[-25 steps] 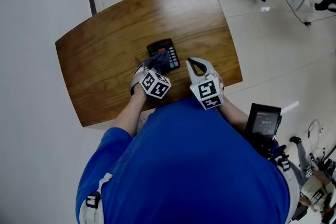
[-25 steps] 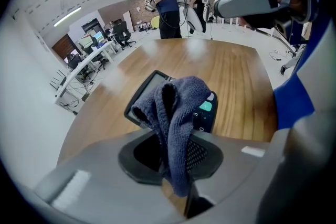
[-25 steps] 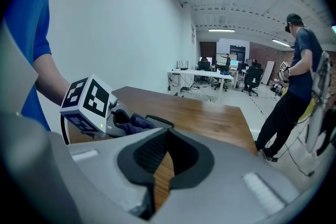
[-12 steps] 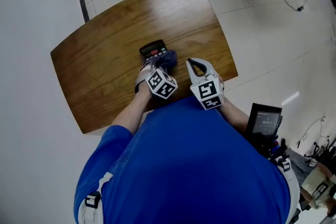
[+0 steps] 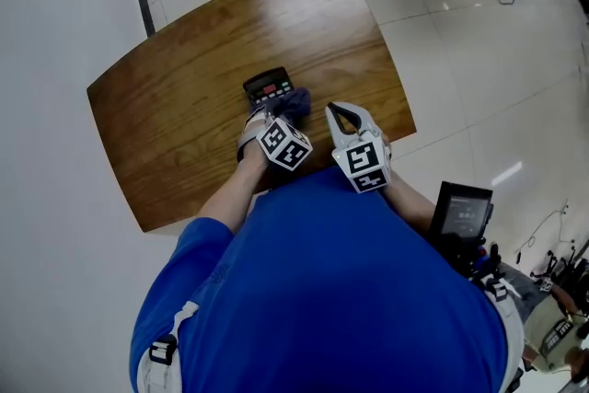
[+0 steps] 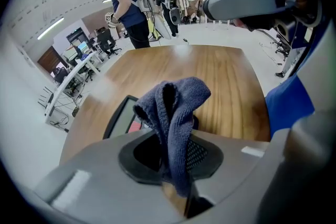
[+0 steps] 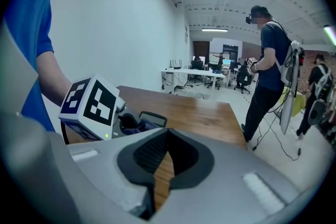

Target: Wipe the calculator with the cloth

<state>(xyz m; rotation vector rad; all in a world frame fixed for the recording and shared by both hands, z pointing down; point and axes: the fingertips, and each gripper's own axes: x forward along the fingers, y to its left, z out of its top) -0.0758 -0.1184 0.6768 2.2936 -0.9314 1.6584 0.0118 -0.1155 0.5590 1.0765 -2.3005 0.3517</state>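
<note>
Fingers (image 6: 202, 153) of the left gripper (image 6: 169, 157) are clenched on a dark blue cloth (image 6: 176, 107), whose free folds stand bunched above them. In the head view, the left gripper (image 5: 271, 117) works near the middle of a brown wooden tabletop (image 5: 175, 115). The cloth (image 5: 294, 102) sits at about 1 o'clock from its marker cube. The black calculator (image 5: 267, 88) lies flat on the tabletop at 12 o'clock from that gripper, its display end pointing away from the person. The cloth covers the calculator's 4 o'clock corner. From the left gripper view, the calculator (image 6: 122, 119) shows at 10 o'clock of the cloth, partly hidden behind it.

At 3 o'clock from the left gripper, the right gripper (image 5: 333, 111) hangs over the tabletop's near edge, well clear of the calculator. Its fingers (image 7: 144, 157) are closed on each other with nothing between them, only wood grain showing through the slit below the pads. The right gripper (image 7: 160, 162) looks across the tabletop towards the left gripper's marker cube (image 7: 92, 105) at 10 o'clock.

A person in a blue shirt (image 5: 340, 290) holds both tools.
</note>
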